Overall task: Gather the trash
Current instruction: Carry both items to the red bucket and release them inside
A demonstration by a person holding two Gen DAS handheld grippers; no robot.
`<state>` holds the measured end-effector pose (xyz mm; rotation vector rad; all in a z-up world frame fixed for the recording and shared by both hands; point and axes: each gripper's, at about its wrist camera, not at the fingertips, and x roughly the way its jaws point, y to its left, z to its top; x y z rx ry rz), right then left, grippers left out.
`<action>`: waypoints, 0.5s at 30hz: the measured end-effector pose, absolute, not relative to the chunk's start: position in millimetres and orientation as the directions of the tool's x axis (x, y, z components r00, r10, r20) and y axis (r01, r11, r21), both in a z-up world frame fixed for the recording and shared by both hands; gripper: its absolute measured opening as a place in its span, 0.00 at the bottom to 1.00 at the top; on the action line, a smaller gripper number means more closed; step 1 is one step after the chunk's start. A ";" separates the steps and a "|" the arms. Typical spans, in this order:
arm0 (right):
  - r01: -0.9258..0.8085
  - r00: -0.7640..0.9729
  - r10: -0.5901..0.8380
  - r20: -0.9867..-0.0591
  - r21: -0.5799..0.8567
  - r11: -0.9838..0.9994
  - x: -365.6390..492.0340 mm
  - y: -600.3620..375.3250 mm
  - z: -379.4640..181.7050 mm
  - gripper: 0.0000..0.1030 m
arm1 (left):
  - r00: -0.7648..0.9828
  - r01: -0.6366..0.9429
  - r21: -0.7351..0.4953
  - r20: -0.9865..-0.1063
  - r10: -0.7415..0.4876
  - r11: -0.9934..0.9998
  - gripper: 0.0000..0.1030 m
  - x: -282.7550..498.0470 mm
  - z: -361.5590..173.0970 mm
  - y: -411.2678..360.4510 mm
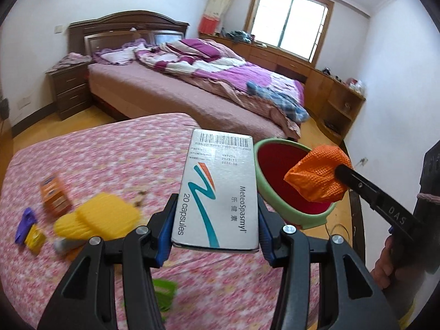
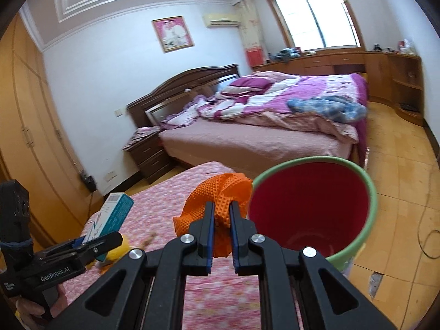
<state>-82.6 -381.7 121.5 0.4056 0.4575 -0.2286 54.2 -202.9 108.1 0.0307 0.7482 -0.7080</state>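
Observation:
My left gripper [image 1: 217, 214] is shut on a silver medicine box [image 1: 220, 187] with a teal and orange swoosh, held up over the pink floral tabletop [image 1: 110, 154]. The same box [image 2: 112, 214] shows at the left in the right wrist view, in the left gripper [image 2: 90, 240]. My right gripper [image 2: 222, 211] is shut on a crumpled orange mesh net [image 2: 222, 192], which hangs just left of the bin's rim. In the left wrist view the net [image 1: 316, 176] hovers over the green bin with a red inside [image 1: 277, 178]. The bin [image 2: 310, 211] stands at the table's right edge.
Loose items lie on the tabletop at the left: an orange box [image 1: 53, 195], yellow slippers [image 1: 101, 217], a purple scrap [image 1: 26, 224], a yellow packet [image 1: 35, 238] and something green [image 1: 163, 294]. Behind stands a bed [image 1: 192, 82] with a nightstand [image 1: 70, 88]. Wooden floor lies right of the bin.

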 end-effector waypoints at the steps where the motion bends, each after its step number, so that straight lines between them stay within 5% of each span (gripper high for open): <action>1: 0.318 0.870 -0.136 -0.474 0.327 0.890 -84.6 -388.2 118.3 0.12 | 0.508 0.608 -0.213 -0.637 -0.580 0.765 0.51 55.9 106.9 -211.3; 15: 0.468 0.808 -0.243 -0.537 0.335 0.818 -89.5 -464.0 79.0 0.12 | 0.395 0.694 -0.198 -0.699 -0.596 0.692 0.51 73.9 72.5 -320.0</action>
